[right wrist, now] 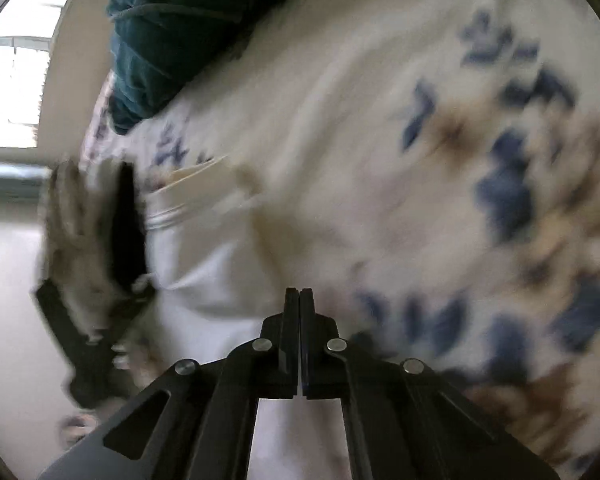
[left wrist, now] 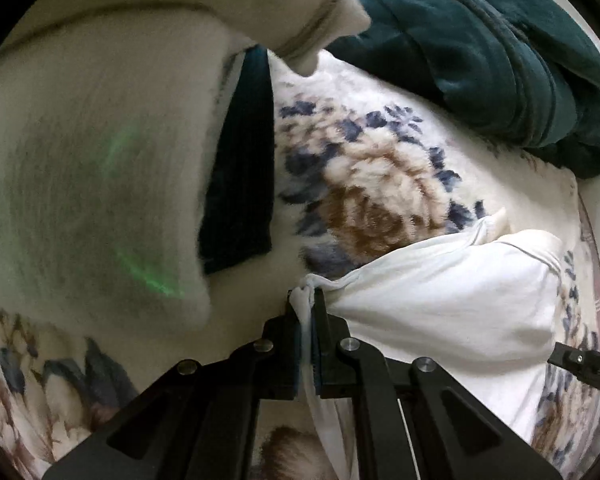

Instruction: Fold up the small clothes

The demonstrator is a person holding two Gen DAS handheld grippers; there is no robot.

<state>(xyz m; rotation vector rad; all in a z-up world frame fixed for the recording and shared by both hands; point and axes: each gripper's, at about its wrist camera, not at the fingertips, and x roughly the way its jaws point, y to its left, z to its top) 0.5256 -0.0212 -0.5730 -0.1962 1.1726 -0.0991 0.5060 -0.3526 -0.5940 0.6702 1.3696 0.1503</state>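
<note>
White garment [left wrist: 452, 304], small and partly folded, was seen lying on the floral blanket [left wrist: 380, 184] of a bed, with one bunched corner pinched between the closed jaws of the left tongs [left wrist: 305, 300]. From that pinched corner the cloth was spread to the right and away, its long axis running roughly across the left wrist view toward the right tongs [left wrist: 584, 364], whose black tip was seen just past the garment's far edge. In the right wrist view, which was blurred, the right tongs [right wrist: 299, 300] were shown shut with nothing visible between the jaws, held at the garment's [right wrist: 204, 264] near edge; the left tongs [right wrist: 100, 300], in a gloved hand, were seen on the garment's left side. The left side was judged the nearer to the cloth, being already attached to it, so any coming fold was judged to turn on that corner being carried across toward the right.

Counted: one white garment on the blanket, one dark green bundle [left wrist: 492, 48] beyond it, one dark green folded piece [left wrist: 240, 168] to its left, and one pale blurred cloth [left wrist: 92, 168] close to the left camera.
</note>
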